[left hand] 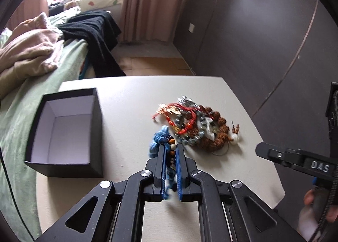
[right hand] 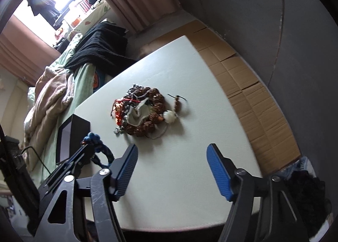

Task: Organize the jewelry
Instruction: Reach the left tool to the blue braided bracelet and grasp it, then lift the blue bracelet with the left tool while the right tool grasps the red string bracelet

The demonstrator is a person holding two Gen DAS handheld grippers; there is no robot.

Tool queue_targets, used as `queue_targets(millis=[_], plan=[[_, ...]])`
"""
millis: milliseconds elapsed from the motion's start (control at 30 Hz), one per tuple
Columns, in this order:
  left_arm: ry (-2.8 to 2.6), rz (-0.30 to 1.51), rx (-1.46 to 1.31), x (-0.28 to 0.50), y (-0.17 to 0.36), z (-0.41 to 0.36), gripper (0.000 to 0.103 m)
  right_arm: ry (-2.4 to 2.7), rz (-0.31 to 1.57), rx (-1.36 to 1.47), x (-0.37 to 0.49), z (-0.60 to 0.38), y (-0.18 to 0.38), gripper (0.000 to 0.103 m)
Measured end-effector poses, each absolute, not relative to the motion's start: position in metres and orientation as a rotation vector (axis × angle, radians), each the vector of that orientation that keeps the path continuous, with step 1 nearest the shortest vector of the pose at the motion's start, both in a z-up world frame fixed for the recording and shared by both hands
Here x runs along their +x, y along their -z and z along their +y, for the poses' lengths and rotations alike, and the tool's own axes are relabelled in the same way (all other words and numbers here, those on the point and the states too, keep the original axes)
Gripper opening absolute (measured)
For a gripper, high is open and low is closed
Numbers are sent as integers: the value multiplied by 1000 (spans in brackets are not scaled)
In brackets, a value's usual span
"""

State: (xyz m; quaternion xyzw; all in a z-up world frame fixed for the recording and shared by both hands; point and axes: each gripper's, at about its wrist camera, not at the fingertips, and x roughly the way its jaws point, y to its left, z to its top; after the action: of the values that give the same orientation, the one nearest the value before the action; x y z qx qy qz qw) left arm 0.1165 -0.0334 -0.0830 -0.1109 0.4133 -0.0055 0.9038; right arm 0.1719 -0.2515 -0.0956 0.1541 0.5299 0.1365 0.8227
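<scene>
On table [left hand: 131, 98]:
Left gripper [left hand: 171, 147]: clamped on blue beaded bracelet [left hand: 160, 139]
Right gripper [right hand: 172, 153]: agape, empty
Advice: carry level to black box [left hand: 63, 128], release low

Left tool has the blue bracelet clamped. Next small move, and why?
Probably carry the left tool left, over the open black box: the blue bracelet is clamped off the pile, and the box looks empty.

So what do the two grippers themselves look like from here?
Both are matte black linkage frames with silver pivot screws and ribbed blue pads on the fingers. Left gripper, right gripper. In the left view, the right one's side carries white "DAS" lettering and a black corrugated cable.
</scene>
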Motion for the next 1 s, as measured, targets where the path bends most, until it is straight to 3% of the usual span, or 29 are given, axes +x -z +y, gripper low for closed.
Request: queue_targets(millis=[700,800,1000], plan=[[-52,734,-361,95,47,46,8,-424,1077,306,236,-173,100,39],[-65,725,-368,94,45,53,8,-446,1131,352,245,-168,110,23],[-74,723,-381,95,44,61,8,-476,1141,395,243,-163,112,22]])
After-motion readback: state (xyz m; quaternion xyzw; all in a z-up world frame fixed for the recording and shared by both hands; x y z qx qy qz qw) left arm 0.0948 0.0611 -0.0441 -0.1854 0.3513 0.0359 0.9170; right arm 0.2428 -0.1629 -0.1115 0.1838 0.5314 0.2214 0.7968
